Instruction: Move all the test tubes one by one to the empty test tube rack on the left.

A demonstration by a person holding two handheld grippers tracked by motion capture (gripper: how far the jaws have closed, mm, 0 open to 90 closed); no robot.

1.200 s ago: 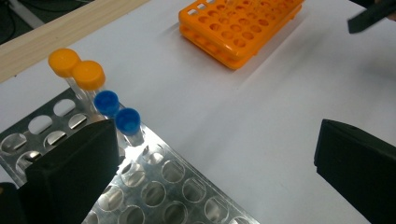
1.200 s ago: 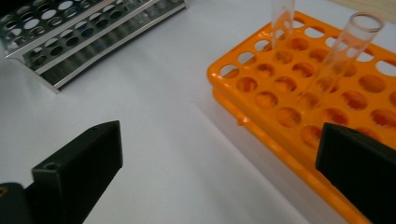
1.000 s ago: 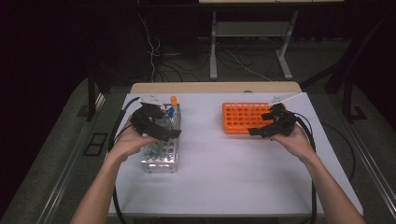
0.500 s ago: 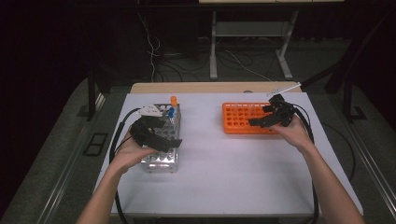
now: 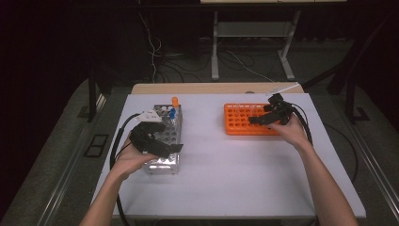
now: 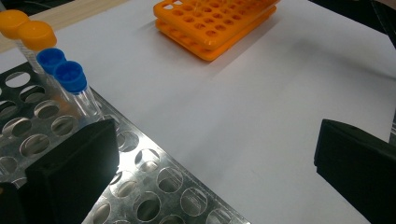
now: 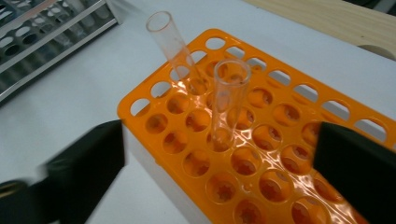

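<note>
The right tongs (image 5: 258, 119) stand wide open with nothing between the jaws, held low over the orange plastic tube rack (image 5: 239, 126) at its right-hand part in the high view. In the right gripper view the two black jaws flank the rack's grid of round wells, and two clear, uncapped glass test tubes stand in those wells ahead of the tongs: the nearer test tube (image 7: 225, 100) is close to upright, while the farther test tube (image 7: 173, 46) leans away to the left. Neither tube touches a jaw.

The left tongs (image 5: 165, 147) are likewise spread wide and hold nothing. They hang over the near end of the perforated metal tube rack (image 5: 164, 162), with one jaw above its holed top plate and the other out past its edge over the bare white desk (image 5: 235, 174), as the left gripper view shows. At the far end of that metal rack stand capped tubes: two blue-capped tubes (image 6: 69, 77) side by side, and behind them two orange-capped tubes (image 6: 36, 35).

The two racks sit well apart on the desk, the metal one to the person's left, the orange one to the right. A black cable (image 5: 115, 160) trails from the left tongs toward the desk's near edge.
</note>
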